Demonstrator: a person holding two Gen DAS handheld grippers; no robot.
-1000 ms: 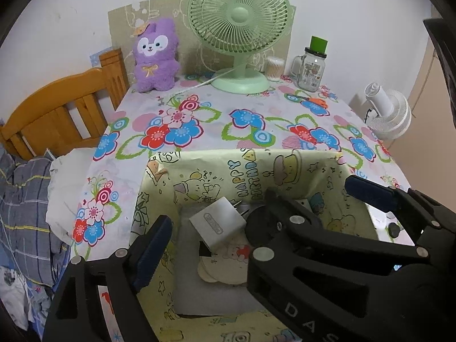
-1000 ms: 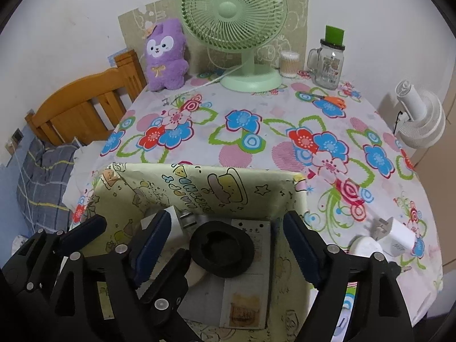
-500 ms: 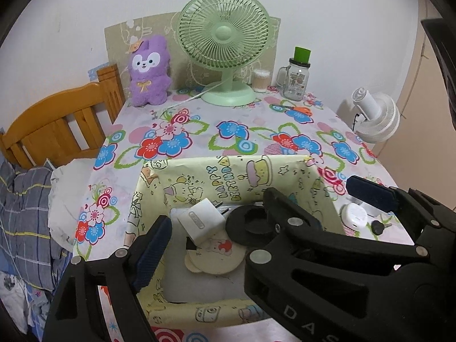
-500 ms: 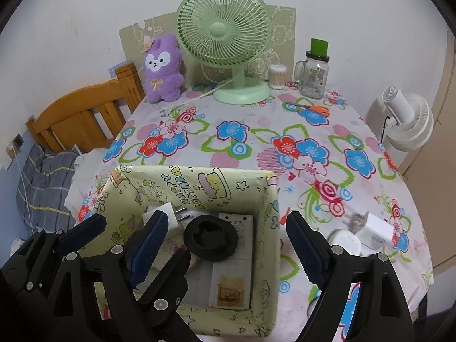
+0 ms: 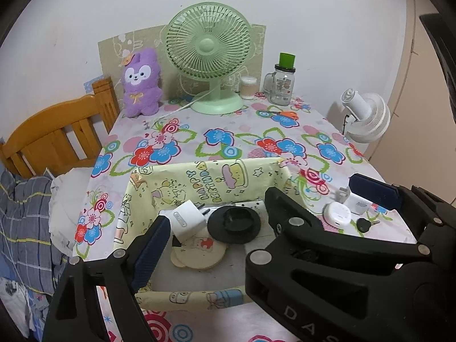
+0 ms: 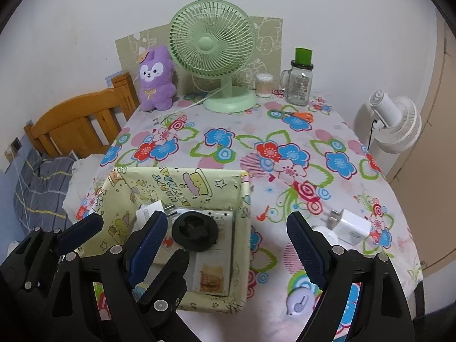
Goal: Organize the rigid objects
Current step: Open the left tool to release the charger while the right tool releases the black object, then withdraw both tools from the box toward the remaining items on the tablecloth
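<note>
A yellow cartoon-print box (image 5: 216,181) (image 6: 182,183) sits near the table's front edge. It holds a black round disc (image 5: 234,225) (image 6: 195,230), a white plug adapter (image 5: 186,219), a bear-shaped card (image 5: 196,253) and a white booklet (image 6: 212,268). My left gripper (image 5: 259,216) is open and empty above the box. My right gripper (image 6: 228,245) is open and empty over the box's right wall. On the cloth to the right lie a white charger (image 6: 349,226) (image 5: 356,202), a round white device (image 5: 337,213), a black key (image 5: 364,223) and a small lilac gadget (image 6: 299,303).
At the back of the floral-cloth table (image 6: 250,131) stand a green fan (image 6: 213,54), a purple plush (image 6: 155,78), a glass jar (image 6: 299,84), a cotton swab tub (image 6: 263,85) and orange scissors (image 6: 296,114). A white fan (image 6: 396,125) is at the right, a wooden bed frame (image 6: 82,119) at the left.
Both grippers have drawn back and risen from the box, so more of the table shows. The box's contents lie as before.
</note>
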